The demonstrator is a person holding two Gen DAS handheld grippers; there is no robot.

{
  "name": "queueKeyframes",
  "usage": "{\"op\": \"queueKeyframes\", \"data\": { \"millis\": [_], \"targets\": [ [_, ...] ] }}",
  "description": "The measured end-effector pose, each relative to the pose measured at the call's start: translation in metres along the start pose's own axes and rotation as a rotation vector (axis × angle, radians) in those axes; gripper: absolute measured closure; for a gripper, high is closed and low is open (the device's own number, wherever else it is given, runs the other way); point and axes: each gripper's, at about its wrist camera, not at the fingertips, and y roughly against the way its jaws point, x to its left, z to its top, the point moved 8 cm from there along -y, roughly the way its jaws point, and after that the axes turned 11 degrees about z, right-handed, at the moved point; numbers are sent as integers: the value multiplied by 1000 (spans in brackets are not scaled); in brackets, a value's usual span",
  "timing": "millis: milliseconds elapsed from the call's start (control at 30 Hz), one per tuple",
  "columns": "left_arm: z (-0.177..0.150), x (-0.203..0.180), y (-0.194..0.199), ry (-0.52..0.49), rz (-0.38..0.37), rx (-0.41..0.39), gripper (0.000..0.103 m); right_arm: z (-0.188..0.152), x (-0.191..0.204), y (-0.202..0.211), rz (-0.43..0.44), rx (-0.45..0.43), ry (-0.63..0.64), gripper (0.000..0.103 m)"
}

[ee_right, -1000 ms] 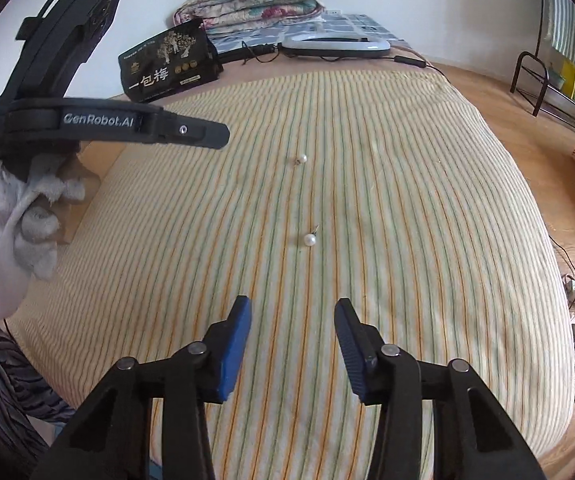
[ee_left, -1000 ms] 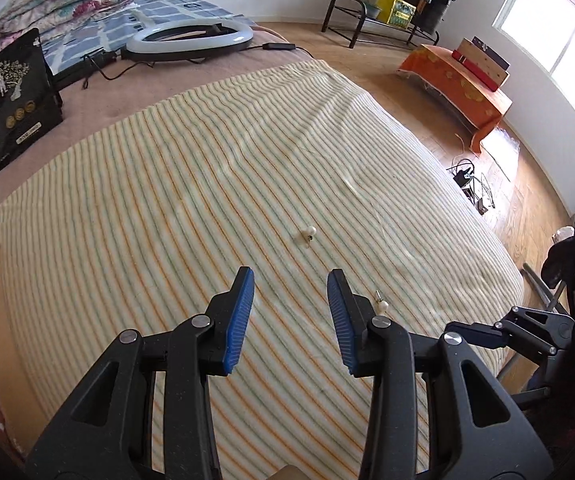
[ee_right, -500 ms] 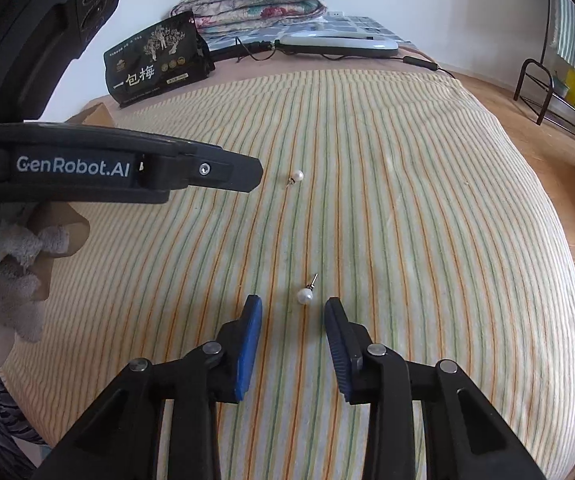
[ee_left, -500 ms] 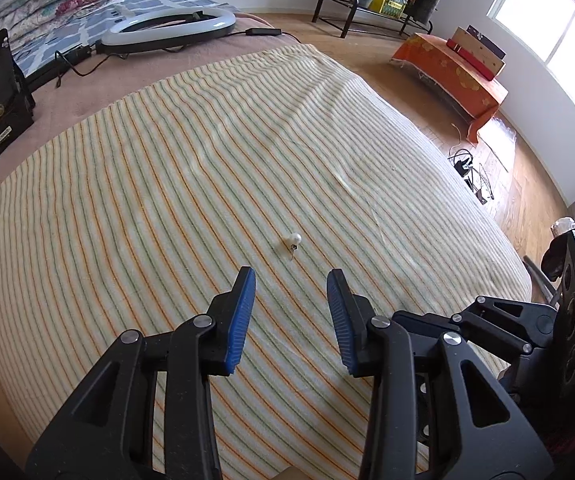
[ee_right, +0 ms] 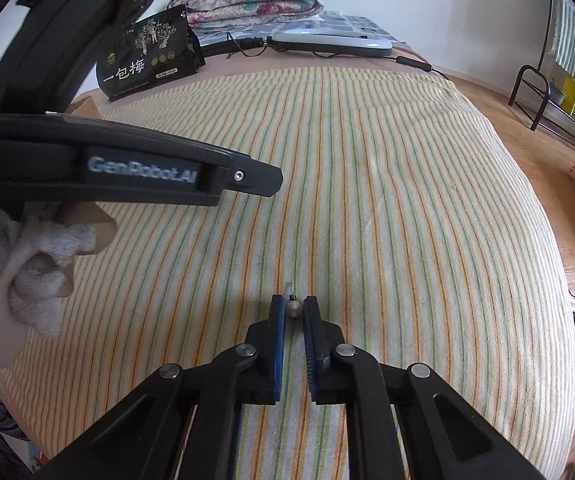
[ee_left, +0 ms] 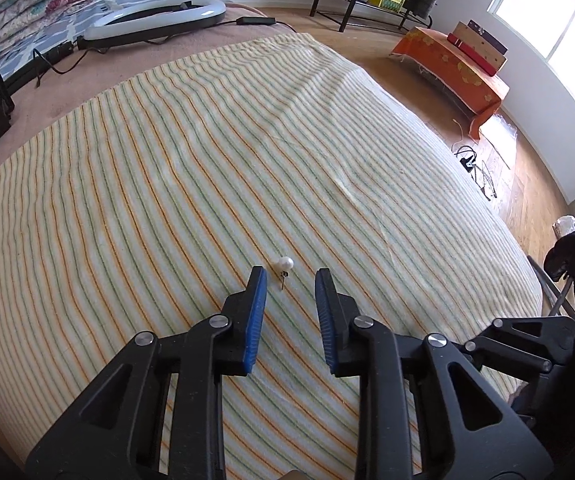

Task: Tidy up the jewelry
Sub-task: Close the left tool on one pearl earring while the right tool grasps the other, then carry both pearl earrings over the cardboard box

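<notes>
Striped yellow cloth (ee_left: 167, 208) covers the bed under 2 claws, the left gripper (ee_left: 290, 276) closing with its jaws still apart and a pearl earring (ee_left: 284, 265) lying just past its tips, the right gripper (ee_right: 293, 306) closing its blue pads onto a second pearl earring (ee_right: 293, 309).
</notes>
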Motion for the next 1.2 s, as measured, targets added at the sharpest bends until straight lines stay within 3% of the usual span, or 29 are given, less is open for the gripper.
{"op": "queueKeyframes", "data": {
  "millis": [200, 367, 700, 1200],
  "targets": [
    [3, -1, -9, -6, 5, -4, 80, 1, 0, -1, 6, 1, -5, 96],
    [1, -5, -11, -29, 18, -8, 96, 1, 0, -2, 3, 3, -4, 96],
    [6, -1, 2, -16, 20, -38, 97, 4, 3, 2, 7, -5, 2, 96],
    [18, 23, 62, 41, 14, -141, 97, 35, 15, 37, -6, -97, 18, 96]
  ]
}}
